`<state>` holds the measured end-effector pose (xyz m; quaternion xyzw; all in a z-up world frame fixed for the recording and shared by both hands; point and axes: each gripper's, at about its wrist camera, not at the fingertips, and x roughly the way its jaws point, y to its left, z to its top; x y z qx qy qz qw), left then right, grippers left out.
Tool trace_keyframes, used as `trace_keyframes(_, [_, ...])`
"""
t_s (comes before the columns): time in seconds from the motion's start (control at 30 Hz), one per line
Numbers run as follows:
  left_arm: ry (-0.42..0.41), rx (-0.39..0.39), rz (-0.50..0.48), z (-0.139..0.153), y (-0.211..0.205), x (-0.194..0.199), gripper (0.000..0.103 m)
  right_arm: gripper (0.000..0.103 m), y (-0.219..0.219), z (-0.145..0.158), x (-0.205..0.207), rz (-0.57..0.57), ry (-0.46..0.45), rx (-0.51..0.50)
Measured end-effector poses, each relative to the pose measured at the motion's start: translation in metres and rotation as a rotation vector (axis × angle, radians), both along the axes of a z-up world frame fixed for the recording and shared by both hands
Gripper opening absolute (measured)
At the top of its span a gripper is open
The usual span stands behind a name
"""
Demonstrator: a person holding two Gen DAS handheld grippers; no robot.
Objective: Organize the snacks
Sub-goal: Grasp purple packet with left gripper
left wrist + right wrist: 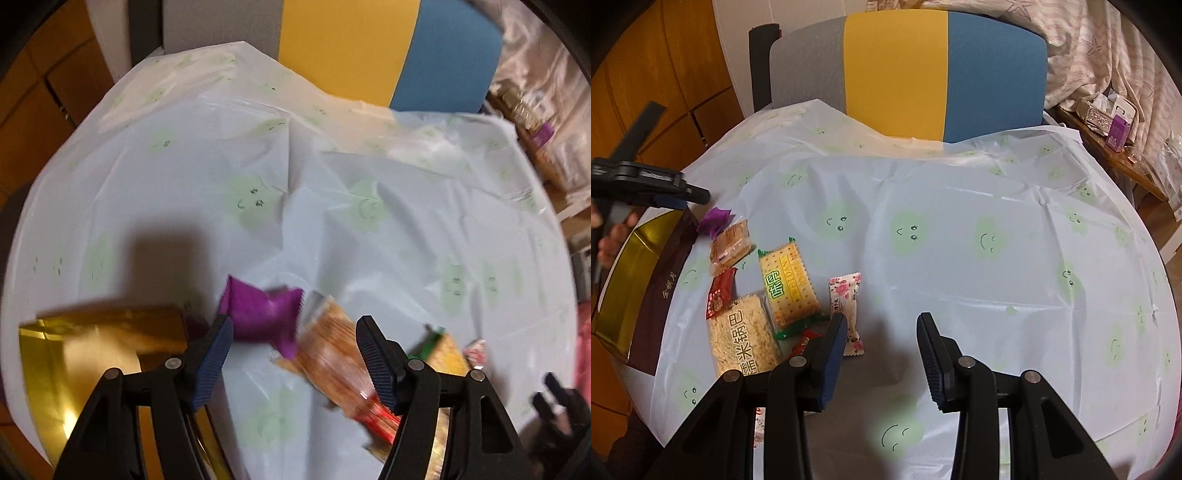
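Observation:
Several snack packets lie at the left of the table. A purple packet (262, 317) (714, 219) and a brown cracker packet (332, 354) (731, 242) lie beside an open gold box (88, 354) (635, 273). My left gripper (294, 325) (690, 197) hangs open above these two with nothing gripped, and its view is blurred. Nearer lie a red packet (720, 291), a yellow cracker packet (788, 286), a rice-crust packet (742, 339) and a pink flowered candy (846, 306). Beside the candy my right gripper (882, 317) stands open with bare cloth between its fingers.
A pale tablecloth (960, 266) printed with green smiley faces covers the table. A chair back (905, 74) in grey, yellow and blue stands at the far edge. A wooden side shelf (1108, 147) with small boxes is at the right. A hand (613, 236) holds the left gripper.

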<state>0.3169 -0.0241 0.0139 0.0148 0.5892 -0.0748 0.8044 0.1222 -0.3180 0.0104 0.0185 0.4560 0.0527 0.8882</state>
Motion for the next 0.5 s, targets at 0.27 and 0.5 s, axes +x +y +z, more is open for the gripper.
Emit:
trace_keyframes(0.27, [0.042, 0.121, -0.054, -0.032, -0.003, 0.025, 0.070, 0.040, -0.005, 0.001, 0.002, -0.020, -0.001, 0.013])
trace_keyframes(0.5, [0.093, 0.125, -0.106, -0.052, -0.006, 0.030, 0.056, 0.040, -0.007, 0.001, 0.003, -0.028, 0.004, 0.010])
